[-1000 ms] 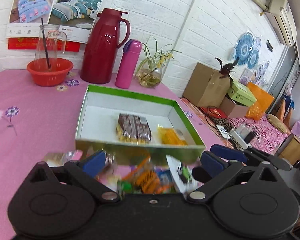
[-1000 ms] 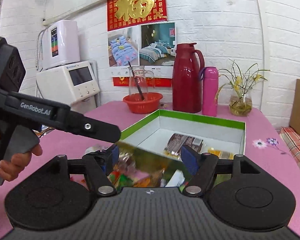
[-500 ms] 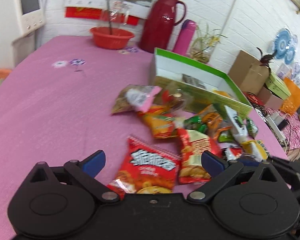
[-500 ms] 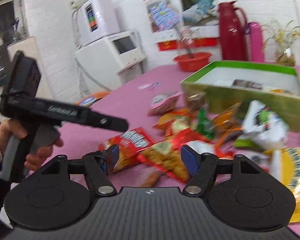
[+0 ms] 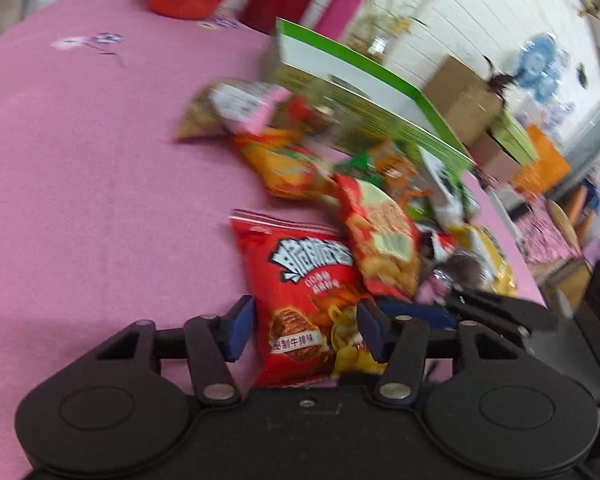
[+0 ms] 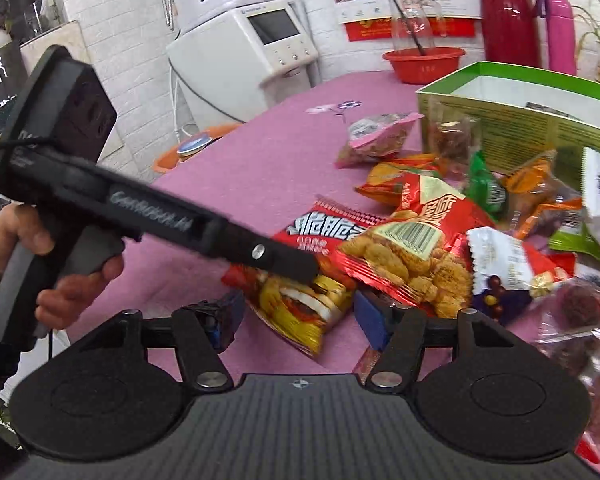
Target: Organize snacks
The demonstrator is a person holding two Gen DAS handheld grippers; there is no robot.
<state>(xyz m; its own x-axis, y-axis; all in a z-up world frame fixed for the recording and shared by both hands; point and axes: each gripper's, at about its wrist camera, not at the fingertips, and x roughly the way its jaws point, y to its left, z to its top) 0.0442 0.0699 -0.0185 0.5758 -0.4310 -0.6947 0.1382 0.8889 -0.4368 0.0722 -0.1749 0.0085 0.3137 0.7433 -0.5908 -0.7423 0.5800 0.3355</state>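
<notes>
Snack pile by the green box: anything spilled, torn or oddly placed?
Nothing looks torn or spilled. The packets lie in a loose overlapping heap on the pink tablecloth outside the green cardboard box; the red chip bag sits between the left hand-held gripper's open fingers, ungripped.

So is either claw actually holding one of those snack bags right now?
Not yet. The left claw is open, its fingers either side of the red chip bag's lower end without pinching it. The right claw is open too, holding nothing.

A pink floral-clothed bench (image 5: 80,152) carries a heap of snack packets (image 6: 432,220) at centre, a green-rimmed box (image 6: 532,120) toward two o'clock, and a red basin (image 6: 424,62) at twelve o'clock.
</notes>
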